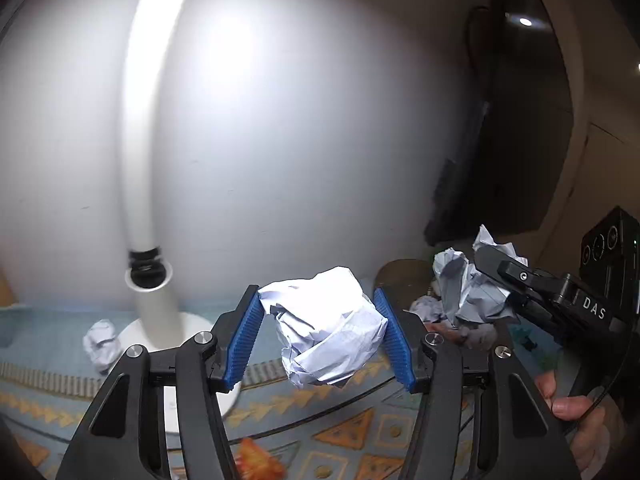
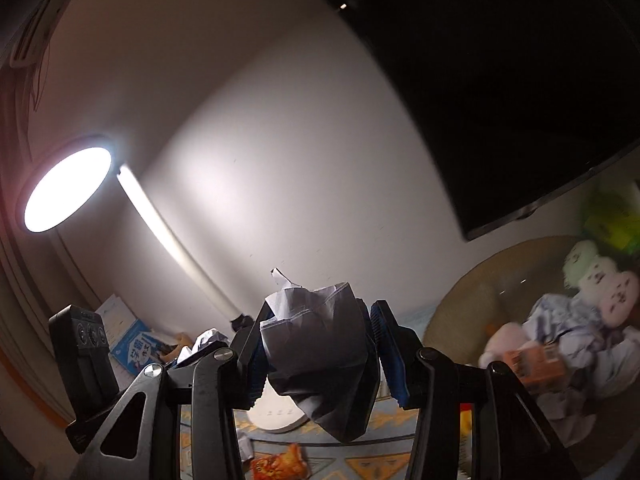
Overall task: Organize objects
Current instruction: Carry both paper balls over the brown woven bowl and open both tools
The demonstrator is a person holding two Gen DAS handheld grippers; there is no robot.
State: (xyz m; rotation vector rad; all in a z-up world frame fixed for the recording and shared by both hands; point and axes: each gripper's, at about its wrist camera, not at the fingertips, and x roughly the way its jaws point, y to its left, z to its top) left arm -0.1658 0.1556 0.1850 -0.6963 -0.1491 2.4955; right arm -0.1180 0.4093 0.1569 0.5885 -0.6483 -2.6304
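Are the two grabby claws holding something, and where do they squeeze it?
Yes. The left gripper squeezes a crumpled paper ball by its two sides. The right gripper squeezes another crumpled paper wad by its sides too.

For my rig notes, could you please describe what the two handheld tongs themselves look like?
Both are matte black with angular linkage arms, triangular cut-outs and silver round pivot bolts. The left tongs carry bright blue ribbed pads; the right tongs have the same in darker shade. Seen from the left camera, the right body bears white letters "DAS" and a black box with round dials.
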